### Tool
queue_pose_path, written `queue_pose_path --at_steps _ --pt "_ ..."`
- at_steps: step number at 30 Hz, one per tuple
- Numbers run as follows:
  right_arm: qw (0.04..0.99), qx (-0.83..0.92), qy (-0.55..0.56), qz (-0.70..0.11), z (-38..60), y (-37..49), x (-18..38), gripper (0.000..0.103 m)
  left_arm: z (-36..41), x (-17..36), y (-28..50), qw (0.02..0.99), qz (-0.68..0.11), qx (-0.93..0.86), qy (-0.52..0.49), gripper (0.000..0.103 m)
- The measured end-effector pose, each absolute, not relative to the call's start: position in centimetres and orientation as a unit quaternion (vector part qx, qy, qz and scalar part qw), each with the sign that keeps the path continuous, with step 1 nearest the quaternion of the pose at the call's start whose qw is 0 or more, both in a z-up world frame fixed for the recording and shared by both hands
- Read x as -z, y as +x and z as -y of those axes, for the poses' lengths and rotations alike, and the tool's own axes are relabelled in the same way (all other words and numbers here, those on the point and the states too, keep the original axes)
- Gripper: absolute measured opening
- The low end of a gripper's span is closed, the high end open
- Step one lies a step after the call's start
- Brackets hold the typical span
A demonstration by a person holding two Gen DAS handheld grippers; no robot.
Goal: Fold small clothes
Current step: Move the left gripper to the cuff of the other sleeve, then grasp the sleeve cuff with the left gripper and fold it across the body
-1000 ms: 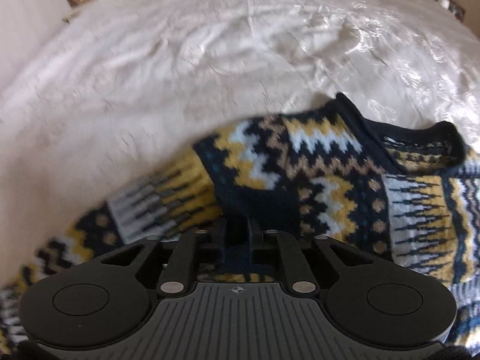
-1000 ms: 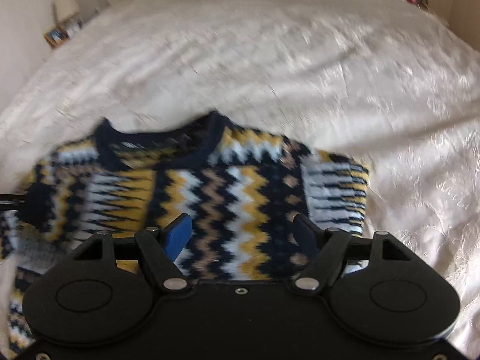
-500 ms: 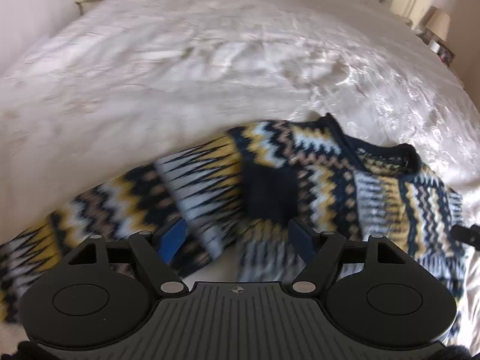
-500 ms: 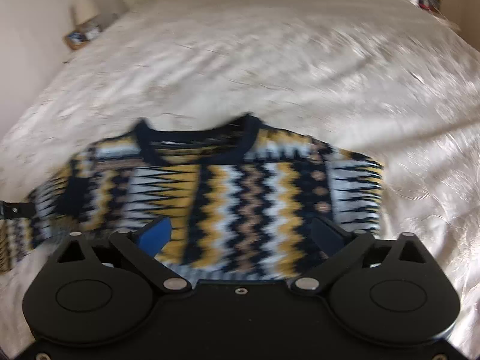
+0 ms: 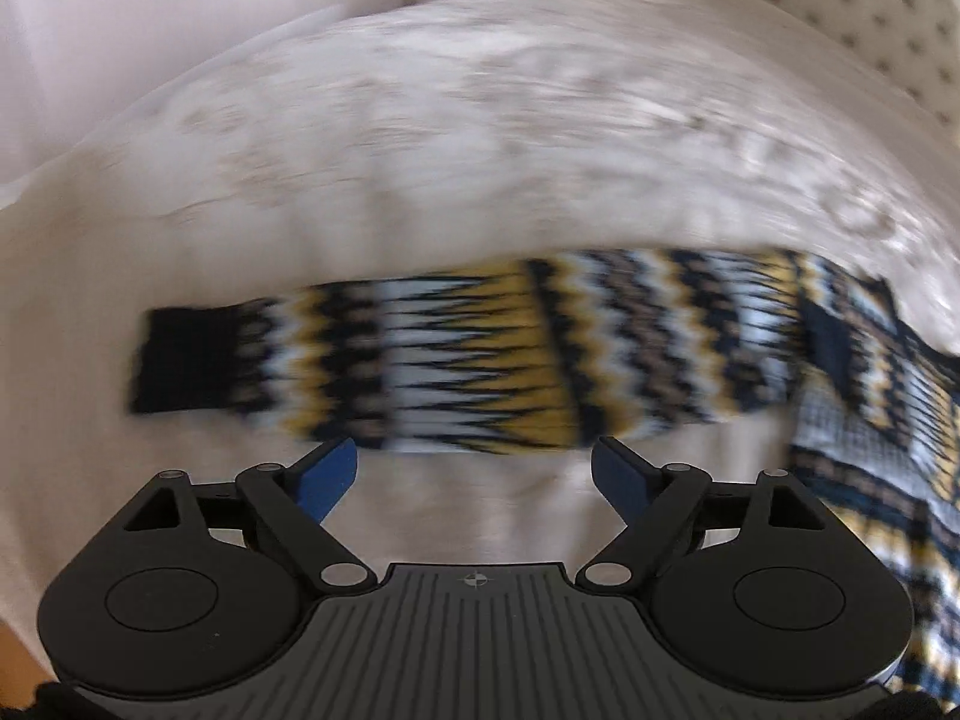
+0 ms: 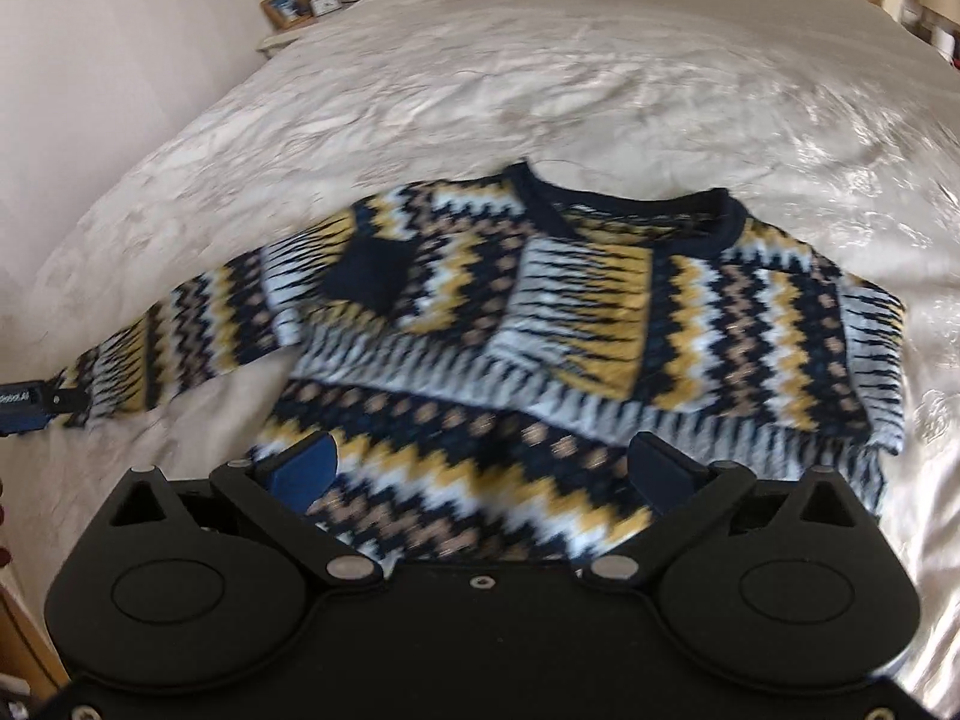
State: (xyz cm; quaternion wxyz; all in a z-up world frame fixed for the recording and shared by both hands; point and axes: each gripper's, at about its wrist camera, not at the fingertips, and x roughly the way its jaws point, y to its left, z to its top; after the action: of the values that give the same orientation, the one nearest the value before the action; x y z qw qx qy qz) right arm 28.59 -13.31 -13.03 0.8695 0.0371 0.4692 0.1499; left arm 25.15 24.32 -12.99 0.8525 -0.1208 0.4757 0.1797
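Note:
A small navy, yellow and white zigzag sweater (image 6: 600, 324) lies on the cream bedspread (image 6: 540, 78), neck away from me. Its left sleeve (image 5: 468, 360) stretches out flat to the left, ending in a dark cuff (image 5: 180, 369). The right sleeve is folded in over the chest (image 6: 582, 306). My left gripper (image 5: 474, 471) is open and empty, just short of the outstretched sleeve; its tip also shows at the left edge of the right wrist view (image 6: 24, 408) by the cuff. My right gripper (image 6: 480, 465) is open and empty over the sweater's hem.
The bedspread (image 5: 420, 138) reaches far behind the sweater. A nightstand with a picture frame and a lamp (image 6: 300, 0) stands at the far left by the wall. A tufted headboard (image 5: 840, 12) is at the back right. The bed's left edge is close to the cuff.
My left gripper let go of the sleeve cuff, opened and swung left along the now outstretched sleeve. My right gripper stayed open and shifted so the sweater sits more to its right.

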Motion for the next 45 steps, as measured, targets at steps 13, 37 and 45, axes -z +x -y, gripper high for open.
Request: queue_pose_path --at_steps 13,37,45 --pt "0.863 -0.159 0.019 -0.479 7.4 25.9 11.6 0.103 -33.3 19.2 26.3 0.823 -0.487 -0.223 -0.190 0.102" --pt "0.808 -0.155 -0.005 -0.569 3.3 27.0 15.3 0.103 -33.3 16.7 27.3 0.857 -0.418 -0.247 -0.175 0.007" --pt "0.812 -0.166 0.009 -0.559 3.6 27.0 14.7 0.103 -29.0 10.2 29.7 0.915 -0.336 -0.187 -0.123 0.006"
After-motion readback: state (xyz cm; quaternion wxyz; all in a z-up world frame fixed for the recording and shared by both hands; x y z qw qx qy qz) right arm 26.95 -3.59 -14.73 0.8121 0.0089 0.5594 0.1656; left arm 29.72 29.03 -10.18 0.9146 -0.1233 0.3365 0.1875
